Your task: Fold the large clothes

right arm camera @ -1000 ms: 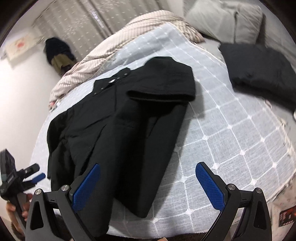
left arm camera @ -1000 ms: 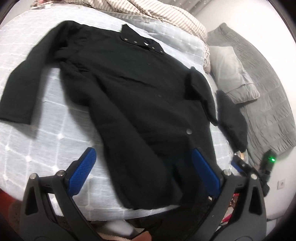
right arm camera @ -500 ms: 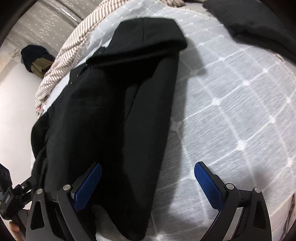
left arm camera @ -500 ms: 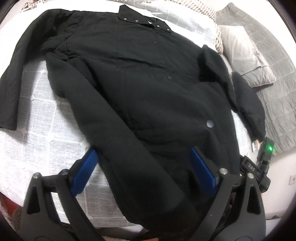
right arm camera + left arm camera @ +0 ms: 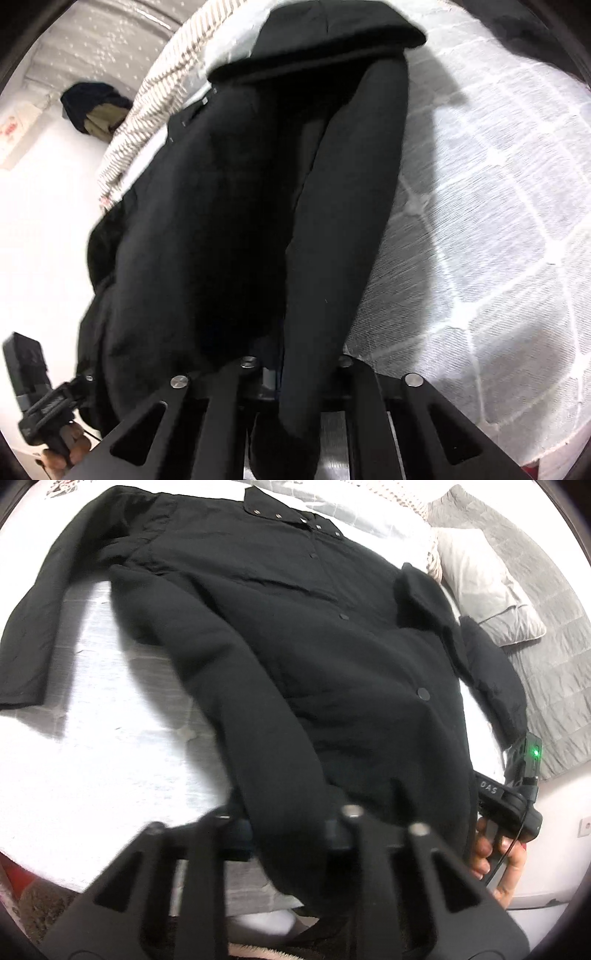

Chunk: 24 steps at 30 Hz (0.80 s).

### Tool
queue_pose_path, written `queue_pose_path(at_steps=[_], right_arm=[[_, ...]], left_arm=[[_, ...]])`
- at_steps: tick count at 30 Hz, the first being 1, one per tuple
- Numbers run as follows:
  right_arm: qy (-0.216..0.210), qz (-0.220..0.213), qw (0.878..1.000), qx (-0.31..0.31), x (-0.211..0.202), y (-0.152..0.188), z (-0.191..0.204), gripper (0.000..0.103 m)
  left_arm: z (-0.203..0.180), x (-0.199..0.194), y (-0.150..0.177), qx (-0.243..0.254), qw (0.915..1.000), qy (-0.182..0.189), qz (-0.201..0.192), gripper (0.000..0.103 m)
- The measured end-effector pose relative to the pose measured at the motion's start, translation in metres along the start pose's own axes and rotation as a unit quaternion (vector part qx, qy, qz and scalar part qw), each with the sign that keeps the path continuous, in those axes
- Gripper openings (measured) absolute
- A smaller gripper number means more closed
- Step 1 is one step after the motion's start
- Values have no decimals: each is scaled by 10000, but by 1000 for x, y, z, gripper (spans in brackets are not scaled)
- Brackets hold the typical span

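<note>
One black jacket lies spread on your white quilted bedspread, collar toward 12 o'clock. Your left gripper has just closed, pinching its hem at 6 o'clock. Your right gripper has just clamped the hem's other corner. No containers are in view.
</note>
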State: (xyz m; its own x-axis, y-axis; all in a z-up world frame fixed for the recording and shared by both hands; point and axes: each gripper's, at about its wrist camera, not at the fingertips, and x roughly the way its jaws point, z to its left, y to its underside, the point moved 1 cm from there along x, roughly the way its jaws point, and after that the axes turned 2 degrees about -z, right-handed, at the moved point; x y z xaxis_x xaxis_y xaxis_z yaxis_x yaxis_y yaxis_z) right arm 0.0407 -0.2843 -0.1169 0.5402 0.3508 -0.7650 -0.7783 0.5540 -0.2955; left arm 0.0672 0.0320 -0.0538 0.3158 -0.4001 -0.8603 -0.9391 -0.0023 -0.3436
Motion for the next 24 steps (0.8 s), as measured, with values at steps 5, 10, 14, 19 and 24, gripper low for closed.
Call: queue_pose_path(at_steps=[5,10,14,19,24], right_arm=[[321,-569,9976,-222,-47,-1,-4,7],[787,-1264,9888,-129,-104,-2,-34,6],[1281,-1562,9793,109,-133,-7,-68,6],[1840,-1231,9747,294,-112,-11,-94,6],[2474,-901,9646,173,-80,-2,-117,7]], left_arm=[[22,-32,14,19,9996,103,-256,11],[57,-70,30,-135,9982,31,-581,9],[85,-79,46,-328,9976,-113,-594,7],[108,-42,64,-399,9977,-539,-19,7],[118,-7,72,-359,9947,-919,296,8]])
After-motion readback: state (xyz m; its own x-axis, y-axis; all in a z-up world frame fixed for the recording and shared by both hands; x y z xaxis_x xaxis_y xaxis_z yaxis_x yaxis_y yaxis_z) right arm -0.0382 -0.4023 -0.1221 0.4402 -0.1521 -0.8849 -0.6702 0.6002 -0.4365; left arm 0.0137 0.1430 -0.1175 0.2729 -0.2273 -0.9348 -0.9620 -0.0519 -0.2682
